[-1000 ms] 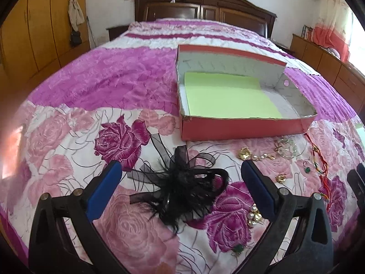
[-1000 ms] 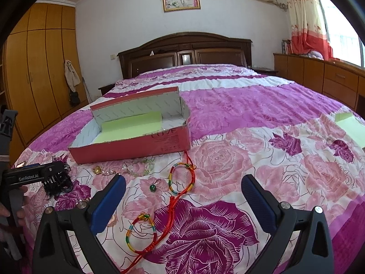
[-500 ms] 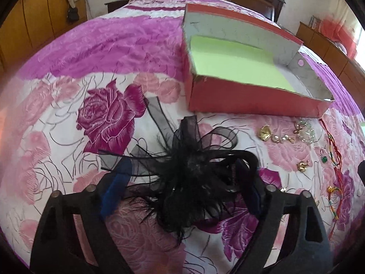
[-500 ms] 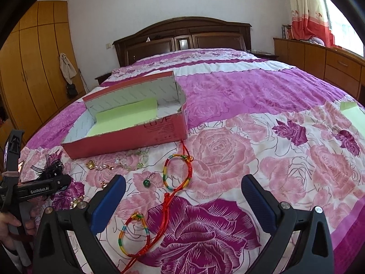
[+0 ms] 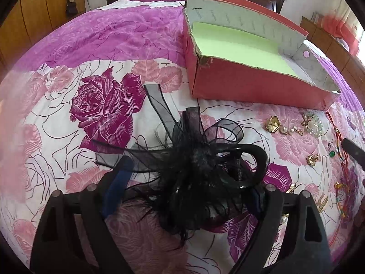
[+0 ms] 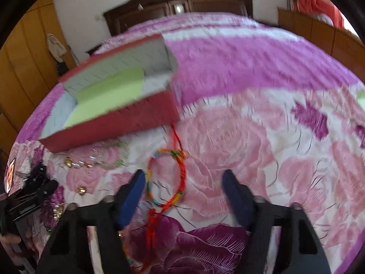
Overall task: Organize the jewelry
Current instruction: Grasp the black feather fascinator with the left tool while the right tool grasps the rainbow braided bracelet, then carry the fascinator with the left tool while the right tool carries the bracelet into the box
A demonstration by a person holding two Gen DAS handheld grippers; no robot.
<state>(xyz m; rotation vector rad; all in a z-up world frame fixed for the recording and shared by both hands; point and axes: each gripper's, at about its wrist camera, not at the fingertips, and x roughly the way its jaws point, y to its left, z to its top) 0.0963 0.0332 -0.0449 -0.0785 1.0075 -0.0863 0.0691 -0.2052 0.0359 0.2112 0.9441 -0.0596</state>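
Pick-up step, both hands. Left gripper (image 5: pixel 184 189) clamps the black feathered mesh headband (image 5: pixel 200 164) lying on the rose-print bedspread (image 5: pixel 68 137). Right gripper (image 6: pixel 183 194), jaws just narrowing but not pinching, straddles the rainbow braided cord bracelet (image 6: pixel 165 178). Next: finish the pinch, lift both into the red cardboard box (image 5: pixel 251 84) with its green liner.

Black feathers of the headpiece (image 5: pixel 196 171) are hiding the left gripper's (image 5: pixel 187 189) right pad; motion blur is smearing the beaded bracelet (image 6: pixel 109 157) beside the red box (image 6: pixel 118 123).
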